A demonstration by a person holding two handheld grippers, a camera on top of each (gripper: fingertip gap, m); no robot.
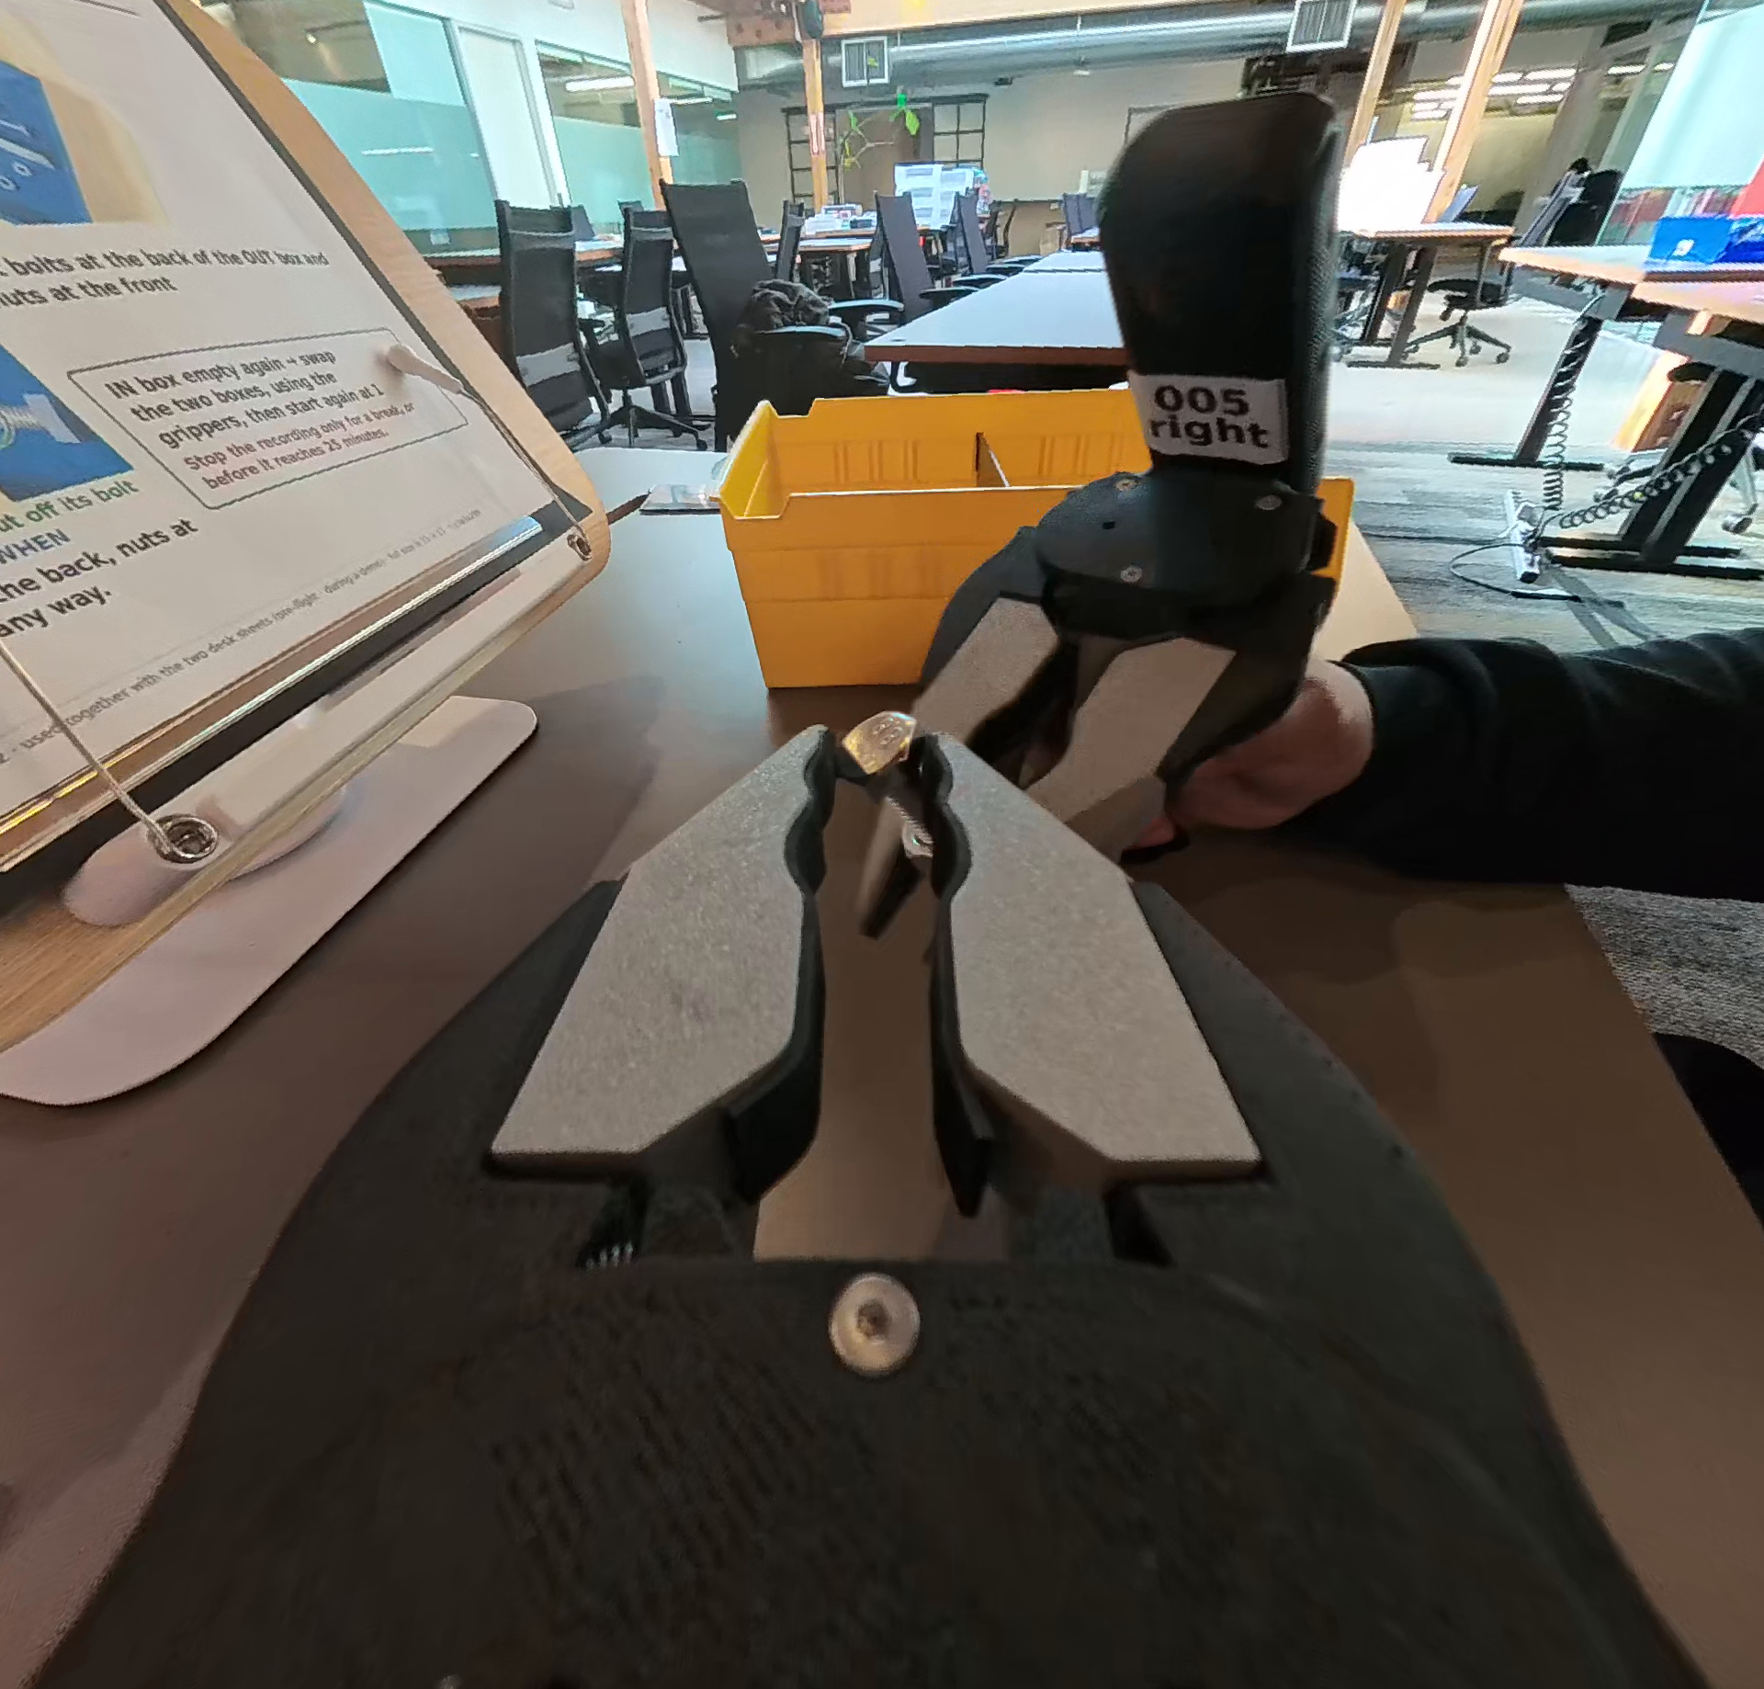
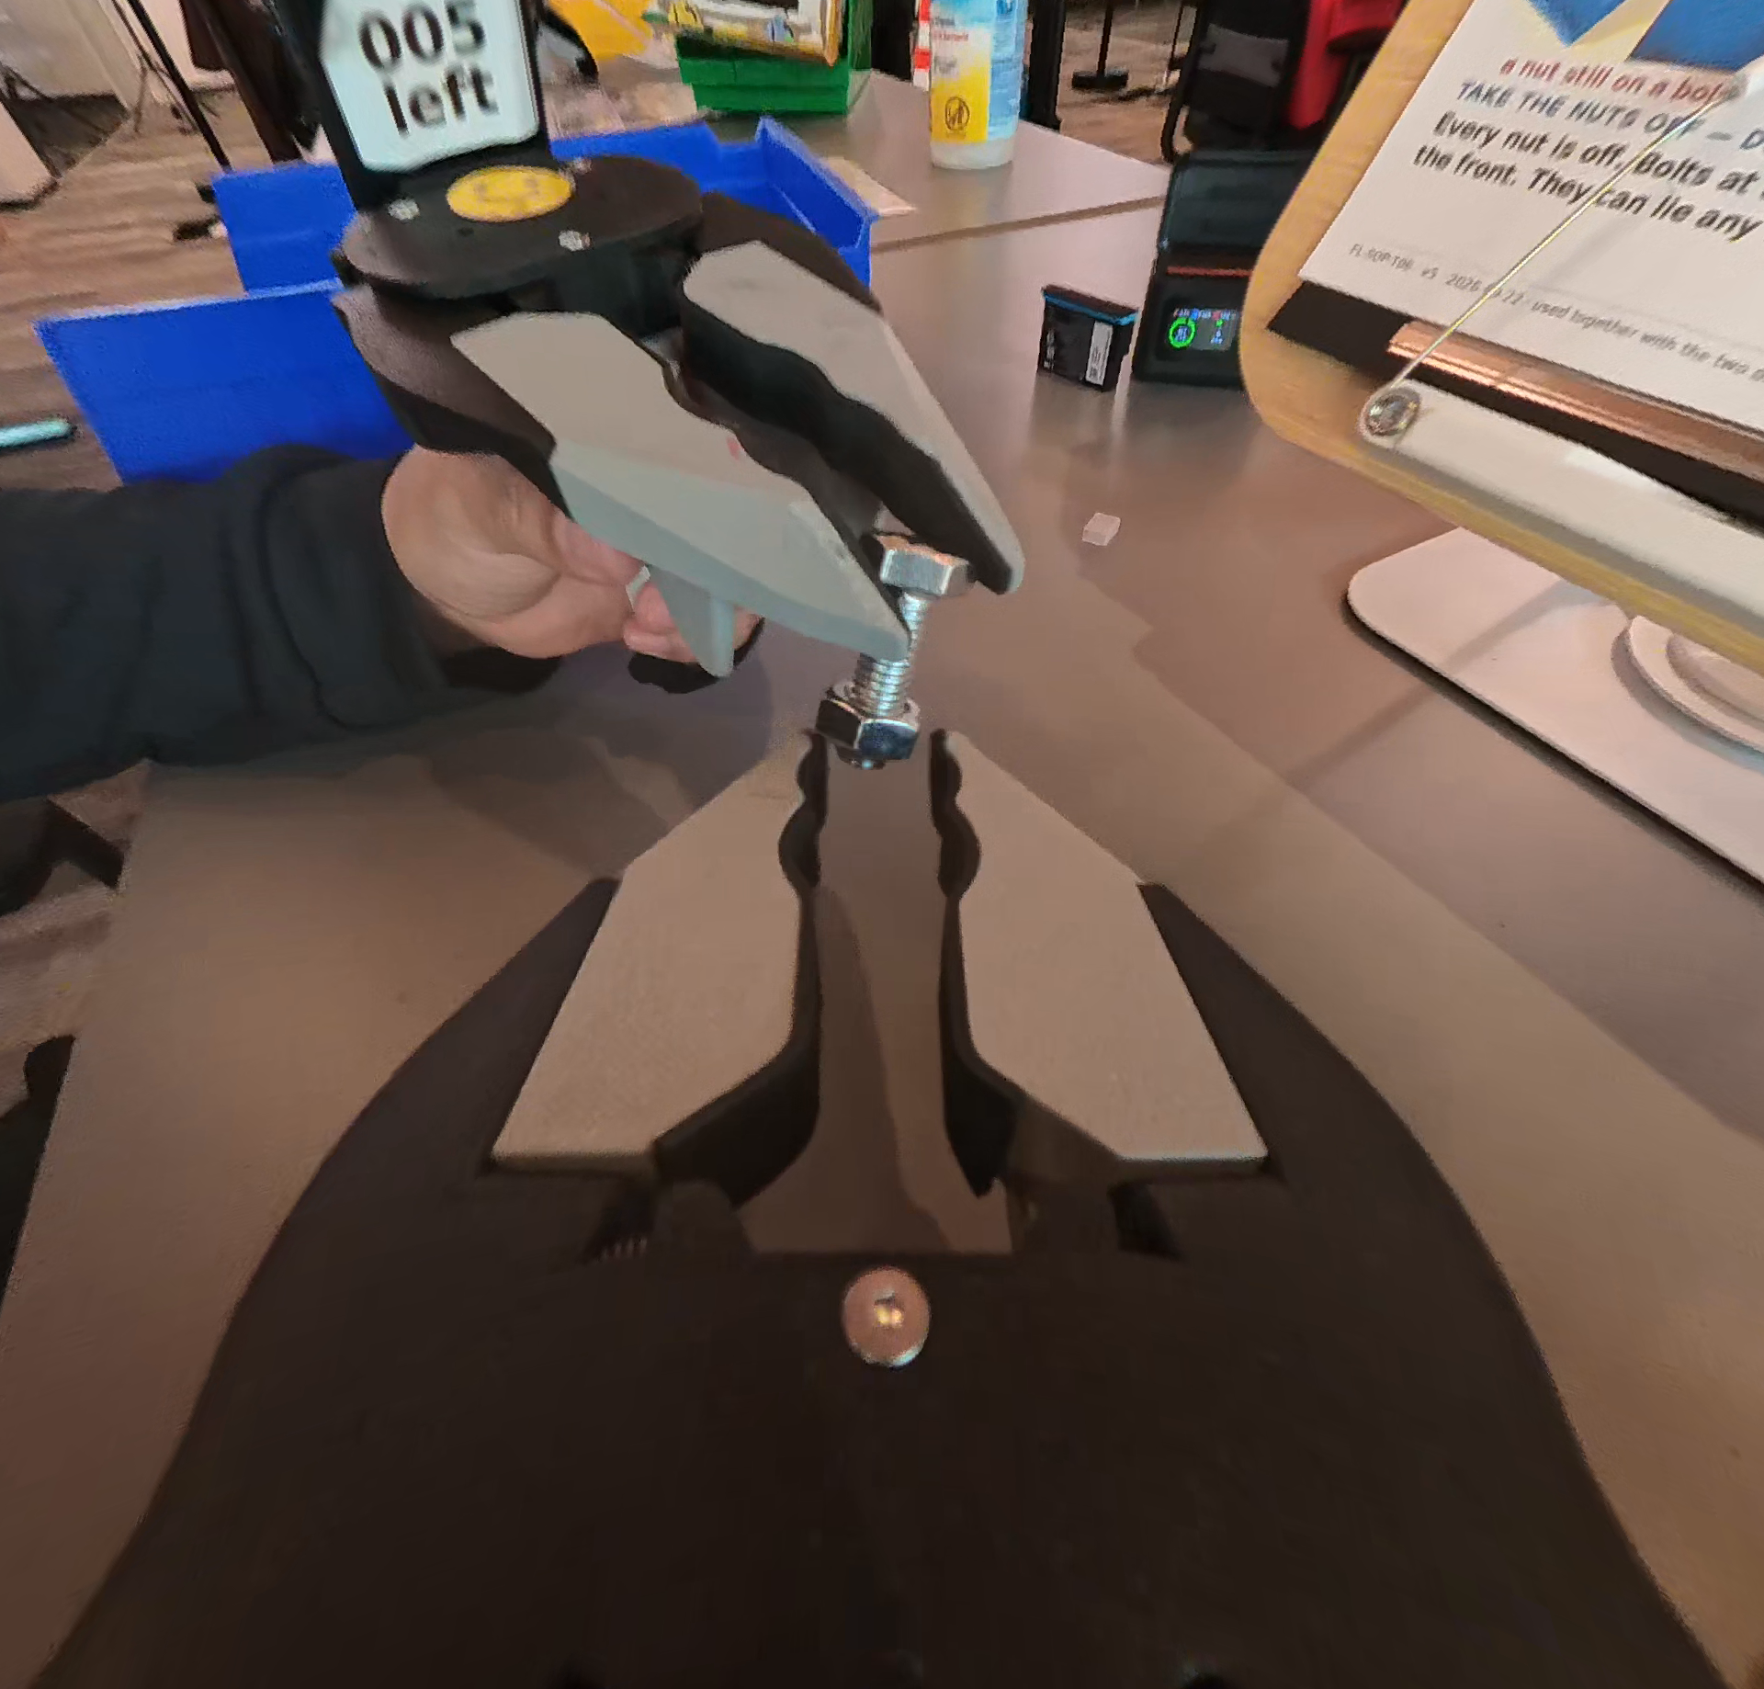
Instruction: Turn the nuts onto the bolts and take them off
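Note:
A silver hex bolt [image 2: 883, 674] hangs head-up over the brown table [image 2: 1193, 650], with a hex nut [image 2: 869, 727] at the low end of its thread. My left gripper [image 2: 940, 598] is shut on the bolt head [image 2: 921, 569]. In the left wrist view the head [image 1: 883, 741] sits between that gripper's [image 1: 880, 757] tips. My right gripper [image 2: 876, 750] comes from below, its tips closed on the nut's sides. Its black housing [image 1: 1193, 536] shows in the left wrist view.
A yellow divided bin [image 1: 859, 574] stands behind the grippers and a blue bin [image 2: 191, 373] on the other side. A wooden stand with an instruction sheet [image 1: 239, 459] is close by. A small black device [image 2: 1193, 326], a battery [image 2: 1088, 335] and a white chip [image 2: 1101, 528] lie on the table. My hands' fingertips stand some 5 centimetres from each other. Both grippers' tips are roughly 35 centimetres from the battery [image 2: 1088, 335].

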